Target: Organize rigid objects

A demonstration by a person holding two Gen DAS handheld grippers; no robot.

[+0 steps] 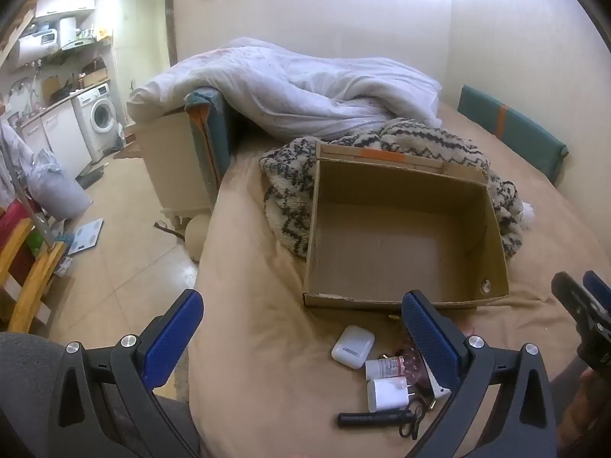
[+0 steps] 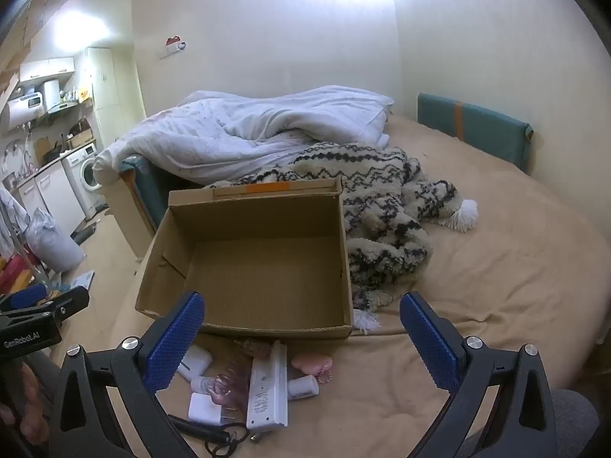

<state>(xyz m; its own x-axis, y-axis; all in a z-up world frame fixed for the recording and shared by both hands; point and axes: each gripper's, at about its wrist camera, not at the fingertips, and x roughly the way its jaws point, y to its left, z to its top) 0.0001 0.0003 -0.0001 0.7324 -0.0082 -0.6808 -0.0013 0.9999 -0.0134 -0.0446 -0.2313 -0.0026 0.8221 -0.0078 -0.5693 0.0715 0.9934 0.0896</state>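
An empty open cardboard box (image 1: 401, 252) (image 2: 252, 267) sits on the tan bed. In front of it lies a small heap: a white earbud case (image 1: 352, 344) (image 2: 194, 362), a white charger plug (image 1: 386, 394) (image 2: 205, 409), a small white bottle (image 1: 383, 368) (image 2: 303, 387), a black stick (image 1: 372, 419) (image 2: 198, 429), a white power strip (image 2: 267, 391), a pink clip (image 2: 229, 381) and a pink charm (image 2: 311, 364). My left gripper (image 1: 301, 332) hovers open above the heap's left side. My right gripper (image 2: 301, 334) hovers open over the heap's right side, nothing between its fingers.
A zigzag-patterned fleece blanket (image 2: 382, 221) and a white duvet (image 1: 298, 87) lie behind the box. A teal cushion (image 2: 473, 129) leans on the wall. The bed's left edge drops to the tiled floor (image 1: 114, 248), with a yellow chair (image 1: 26, 267) and a washing machine (image 1: 97, 114) beyond.
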